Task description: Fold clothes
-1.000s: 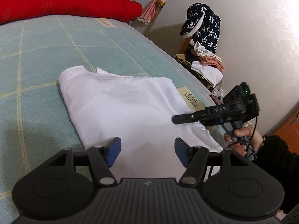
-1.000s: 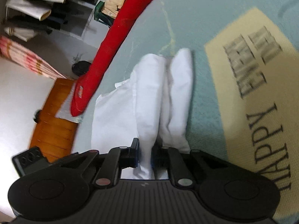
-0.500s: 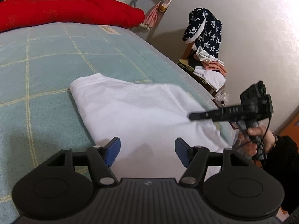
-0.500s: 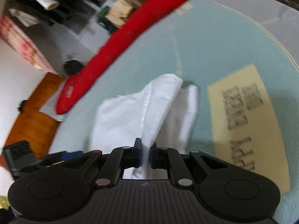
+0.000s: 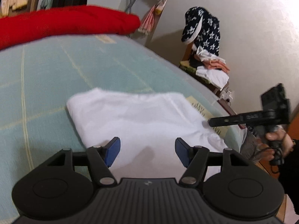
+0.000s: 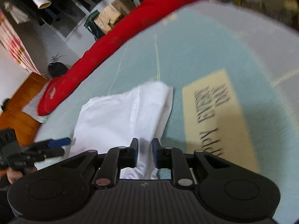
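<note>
A white garment (image 5: 140, 115) lies folded into a flat rectangle on the pale green bed cover (image 5: 46, 74). My left gripper (image 5: 147, 149) hovers open over the garment's near edge, with nothing between its blue pads. My right gripper (image 6: 145, 149) is above the garment (image 6: 121, 115) at its right end. Its jaws are opening, and the cloth shows in the narrow gap but the pads do not press on it. In the left wrist view the right gripper (image 5: 211, 122) reaches in from the right, its tip at the garment's corner. The right wrist view shows the left gripper (image 6: 61, 146) at the lower left.
A red blanket (image 5: 65, 22) runs along the far side of the bed. A cream patch with printed words (image 6: 214, 115) lies on the cover beside the garment. A chair piled with clothes (image 5: 205, 56) stands by the wall past the bed's edge. A person's hand (image 5: 276, 141) grips the right handle.
The right gripper held a raised fold of the white cloth shut between its pads. It has risen, its jaws have parted, and the fold lies flat. The left gripper stayed open in place.
</note>
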